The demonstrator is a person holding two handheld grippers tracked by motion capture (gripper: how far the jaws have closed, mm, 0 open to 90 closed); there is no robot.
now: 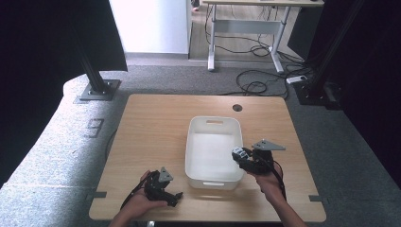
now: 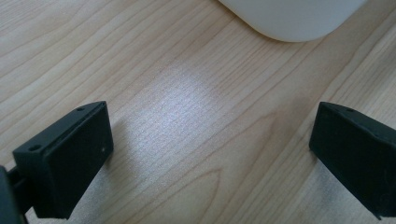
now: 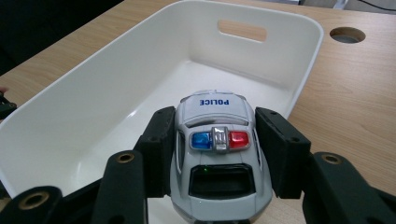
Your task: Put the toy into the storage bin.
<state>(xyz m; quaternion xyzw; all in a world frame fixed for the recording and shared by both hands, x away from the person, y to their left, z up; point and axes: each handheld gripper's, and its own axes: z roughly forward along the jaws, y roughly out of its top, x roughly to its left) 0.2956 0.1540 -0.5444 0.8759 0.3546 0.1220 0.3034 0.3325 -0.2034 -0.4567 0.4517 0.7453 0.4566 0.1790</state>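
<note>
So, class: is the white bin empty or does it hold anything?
Empty: the white bin has a bare floor; the toy police car is held above its rim.

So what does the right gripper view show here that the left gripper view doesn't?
Right gripper view: a toy police car clamped between the right gripper's jaws, held over the near end of the white bin, the bin's bare inside, its handle slot, and a round hole in the table.
Left gripper view: the left gripper with jaws wide apart and nothing between them, low over bare wood.
Shared: the wooden table and the white bin, of which the left gripper view catches just a rounded corner.
</note>
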